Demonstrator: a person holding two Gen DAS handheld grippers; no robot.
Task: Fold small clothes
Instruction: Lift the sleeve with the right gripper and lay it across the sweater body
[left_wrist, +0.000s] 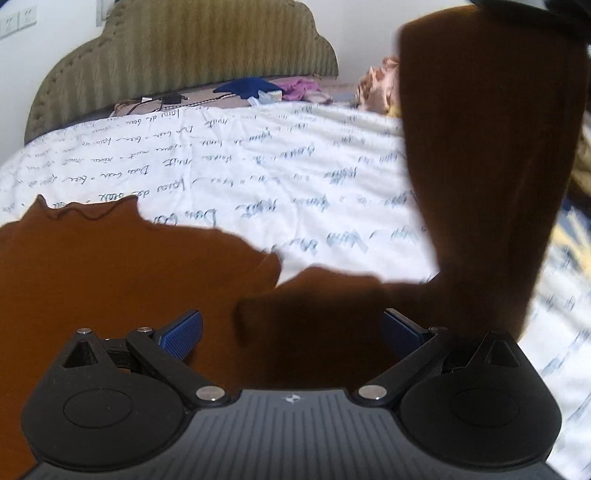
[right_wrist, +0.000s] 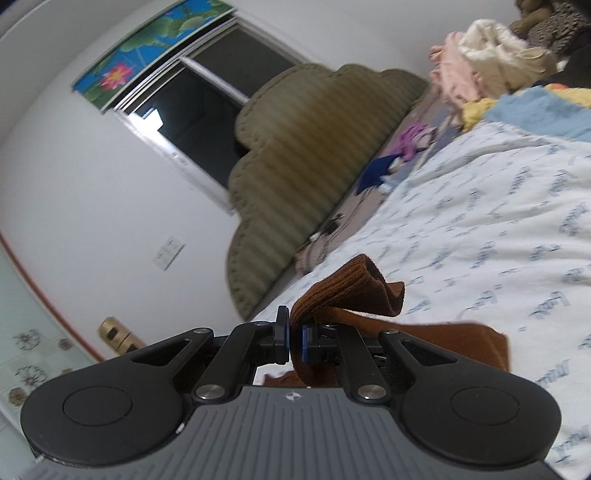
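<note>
While the right gripper (right_wrist: 293, 341) points nearly level across the bed, its jaws are pressed together on a ribbed brown cuff (right_wrist: 343, 286), which bunches out above the fingertips and folds over to the right. More brown cloth hangs below and right of the jaws. From the left wrist view, the brown garment (left_wrist: 110, 280) lies partly spread on the white quilt (left_wrist: 258, 166), its wavy hem toward the headboard, and a long sleeve (left_wrist: 487, 155) rises from it at the right, lifted to the top edge of the frame, where a dark object, probably the other gripper, meets it; the contact itself is blurred. The left gripper (left_wrist: 291, 332) is spread wide above the garment, blue pads (left_wrist: 183, 334) well apart, with brown fabric lying between them but no pad seen pressing on it. The quilt carries printed script and covers most of the bed. A padded olive headboard (left_wrist: 192, 48) stands against the white wall. Along the head of the bed lie a dark blue cloth (left_wrist: 247, 88), a purple cloth (left_wrist: 299, 88) and a black cable (left_wrist: 162, 101). A heap of pale pink and cream clothes (right_wrist: 480, 62) sits at the far corner. A window (right_wrist: 207, 110) with a lotus picture (right_wrist: 147, 48) above it shows in the right wrist view, and a wall switch (right_wrist: 168, 253) below it.
</note>
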